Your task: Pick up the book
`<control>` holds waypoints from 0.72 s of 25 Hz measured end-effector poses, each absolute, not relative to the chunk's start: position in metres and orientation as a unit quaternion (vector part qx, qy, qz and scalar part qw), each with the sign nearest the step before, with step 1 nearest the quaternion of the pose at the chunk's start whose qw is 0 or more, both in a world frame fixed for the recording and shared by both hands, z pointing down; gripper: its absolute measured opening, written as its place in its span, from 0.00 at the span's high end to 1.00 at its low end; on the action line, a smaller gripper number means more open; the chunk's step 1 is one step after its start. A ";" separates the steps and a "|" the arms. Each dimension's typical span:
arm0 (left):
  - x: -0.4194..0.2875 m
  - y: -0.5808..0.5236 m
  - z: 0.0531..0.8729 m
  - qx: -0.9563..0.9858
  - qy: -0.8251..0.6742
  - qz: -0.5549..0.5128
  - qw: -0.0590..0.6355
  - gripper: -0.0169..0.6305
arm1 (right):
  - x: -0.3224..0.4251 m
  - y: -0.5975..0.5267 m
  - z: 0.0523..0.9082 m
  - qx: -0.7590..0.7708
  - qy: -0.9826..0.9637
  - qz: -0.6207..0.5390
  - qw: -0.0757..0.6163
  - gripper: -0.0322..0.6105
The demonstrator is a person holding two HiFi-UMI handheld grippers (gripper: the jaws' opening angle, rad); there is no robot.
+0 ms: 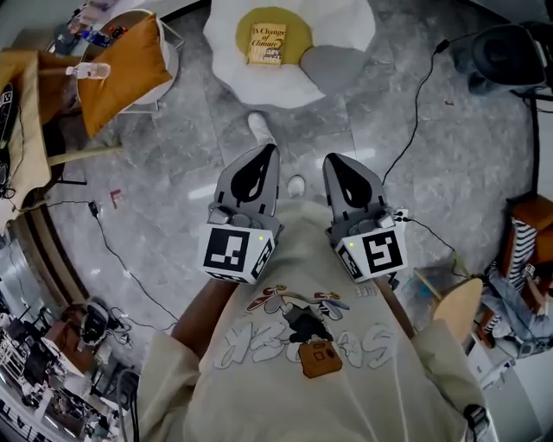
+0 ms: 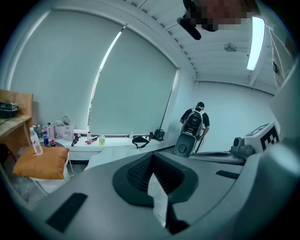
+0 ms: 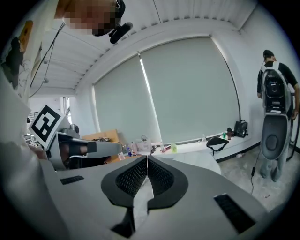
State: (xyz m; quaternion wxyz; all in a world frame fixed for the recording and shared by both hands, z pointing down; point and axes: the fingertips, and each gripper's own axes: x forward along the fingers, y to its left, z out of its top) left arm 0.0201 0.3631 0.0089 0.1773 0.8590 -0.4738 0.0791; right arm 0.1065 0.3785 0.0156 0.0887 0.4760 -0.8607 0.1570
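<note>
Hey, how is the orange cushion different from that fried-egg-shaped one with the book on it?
The orange cushion is one plain colour and roughly square; the fried-egg cushion is white with a yellow centre and a wavy outline. The orange cushion sits tilted on a white chair, while the fried-egg cushion lies flat on the floor. Only the fried-egg cushion carries the book. Both look soft and padded.

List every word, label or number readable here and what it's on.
"A Change of Climate": cover of the book; the smaller print under it is too small to read.
Print on the sweatshirt: upside down, not legible.
Label on the bottle: too small.
</note>
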 end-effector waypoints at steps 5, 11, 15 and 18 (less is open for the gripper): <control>0.014 0.278 0.000 0.865 -0.462 0.064 0.185 0.96 | 0.094 0.299 0.009 0.476 -0.861 0.133 0.121 0.91; -0.029 0.193 -0.003 0.857 -0.475 0.061 0.191 0.96 | 0.068 0.205 -0.003 0.462 -0.868 0.125 0.133 0.91; -0.058 0.153 0.003 0.846 -0.489 0.053 0.203 0.96 | 0.051 0.153 0.000 0.445 -0.874 0.123 0.153 0.91; -0.072 0.129 0.010 0.838 -0.501 0.052 0.211 0.96 | 0.045 0.122 0.005 0.436 -0.874 0.124 0.175 0.91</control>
